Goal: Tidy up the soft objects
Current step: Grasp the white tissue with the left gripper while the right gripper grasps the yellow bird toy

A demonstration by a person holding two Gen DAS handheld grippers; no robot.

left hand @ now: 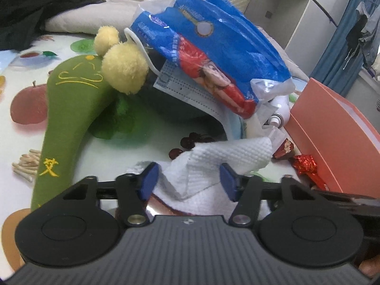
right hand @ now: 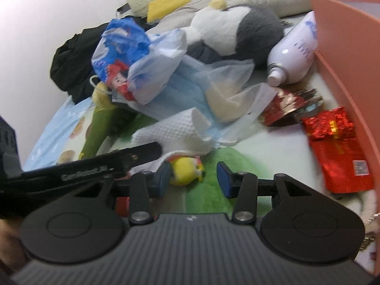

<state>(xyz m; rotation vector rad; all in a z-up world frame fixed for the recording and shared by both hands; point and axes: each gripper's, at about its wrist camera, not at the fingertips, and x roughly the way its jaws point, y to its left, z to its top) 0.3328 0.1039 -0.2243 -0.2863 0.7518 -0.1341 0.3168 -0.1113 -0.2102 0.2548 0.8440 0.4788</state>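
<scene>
L gripper (left hand: 188,181) jaws wide, astride paper towel (left hand: 228,159) nearest; R gripper (right hand: 193,178) wide, empty, by yellow toy (right hand: 187,169); advise closing L low on towel fold, clear of mask (left hand: 190,90) & blue pack (left hand: 213,47) beyond.

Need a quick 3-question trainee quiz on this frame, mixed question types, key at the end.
1. True or false: the left gripper has its jaws shut on the green plush.
2. Multiple choice: what lies between the left gripper's jaws? A) white paper towel B) spray bottle C) red foil packet
3. Short answer: in the right wrist view, which small object sits just ahead of the right gripper, near its left jaw?

Key:
1. False; the jaws are open and the plush lies off to the left.
2. A
3. The small yellow toy, partly under the paper towel.
</scene>
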